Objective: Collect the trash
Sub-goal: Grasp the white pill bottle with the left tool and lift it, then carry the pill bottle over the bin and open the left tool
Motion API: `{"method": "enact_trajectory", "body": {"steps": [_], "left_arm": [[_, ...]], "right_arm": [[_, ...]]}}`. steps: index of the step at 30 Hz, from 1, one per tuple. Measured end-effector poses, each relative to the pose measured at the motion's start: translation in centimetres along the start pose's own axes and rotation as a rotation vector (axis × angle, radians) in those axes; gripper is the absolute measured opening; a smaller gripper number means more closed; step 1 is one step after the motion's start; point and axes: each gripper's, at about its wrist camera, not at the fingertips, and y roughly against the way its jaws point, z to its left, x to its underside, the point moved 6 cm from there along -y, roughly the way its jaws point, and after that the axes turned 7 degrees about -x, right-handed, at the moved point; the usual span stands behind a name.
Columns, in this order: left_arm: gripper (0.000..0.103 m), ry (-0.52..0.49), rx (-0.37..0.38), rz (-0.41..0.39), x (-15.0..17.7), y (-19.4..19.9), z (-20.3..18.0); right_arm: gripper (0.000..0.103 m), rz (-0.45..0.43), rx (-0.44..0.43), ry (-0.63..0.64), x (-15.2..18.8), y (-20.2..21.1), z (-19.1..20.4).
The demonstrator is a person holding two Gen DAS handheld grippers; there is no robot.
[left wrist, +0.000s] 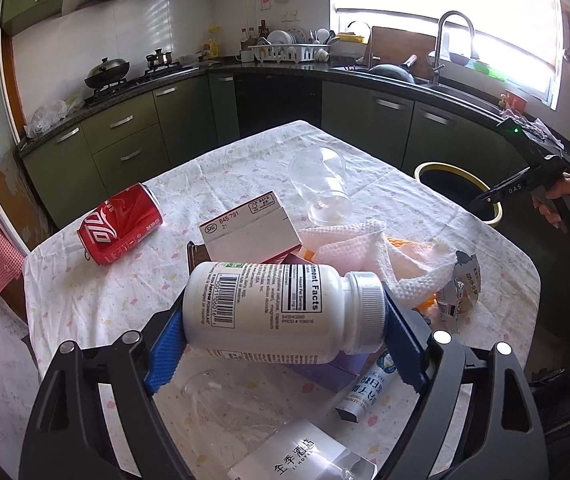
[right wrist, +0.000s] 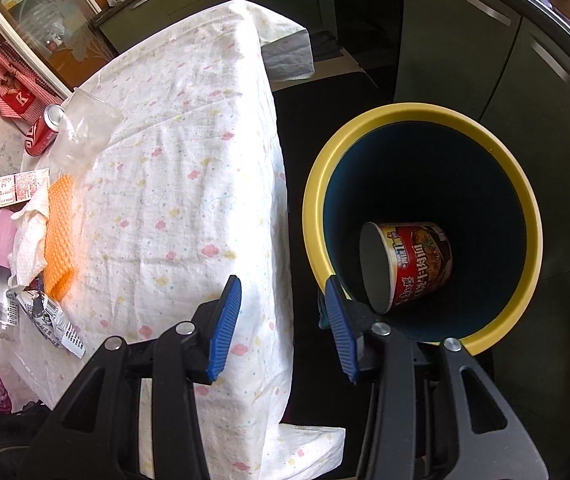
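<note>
My left gripper (left wrist: 281, 320) is shut on a white supplement bottle (left wrist: 277, 312), held sideways above the table (left wrist: 85, 304). Below and around it lie a red cola can (left wrist: 121, 228), a white carton (left wrist: 249, 228), a clear plastic cup (left wrist: 323, 184), a white paper towel (left wrist: 361, 252), a silver wrapper (left wrist: 459, 292) and a small tube (left wrist: 369, 388). My right gripper (right wrist: 281, 320) is open and empty, between the table edge and the yellow-rimmed trash bin (right wrist: 425, 116). An instant noodle cup (right wrist: 409, 264) lies inside the bin. The right gripper also shows in the left wrist view (left wrist: 525, 184), over the bin (left wrist: 461, 178).
Green kitchen cabinets (left wrist: 133, 136) and a dark counter with a stove, dish rack and sink surround the table. An orange mesh piece (right wrist: 59, 232) and a purple box (right wrist: 3, 236) lie on the cloth. A clear plastic package (left wrist: 305, 456) lies near the table's front edge.
</note>
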Motion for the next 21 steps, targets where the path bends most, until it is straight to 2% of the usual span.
{"method": "enact_trajectory", "body": {"steps": [5,9,14,18,21], "left_arm": [[0.084,-0.038,-0.018,-0.024,-0.9,2.0,-1.2],[0.084,-0.098,0.022,-0.06,-3.6,3.9,-4.3],[0.084,-0.173,0.189,-0.076,-8.9,3.4,-11.7],[0.084,-0.237,0.323,-0.055,-12.9,0.9,-19.3],[0.084,-0.271,0.396,-0.013,-15.1,-2.0,-24.7]], "right_arm": [[0.042,-0.051,-0.005,-0.012,1.1,1.4,-0.3],[0.042,-0.102,0.017,-0.029,2.7,3.3,-1.4],[0.043,-0.181,0.061,-0.077,5.3,6.6,-4.2],[0.045,-0.238,0.092,-0.125,7.5,9.2,-7.0],[0.045,-0.272,0.1,-0.159,9.2,10.5,-8.9]]}}
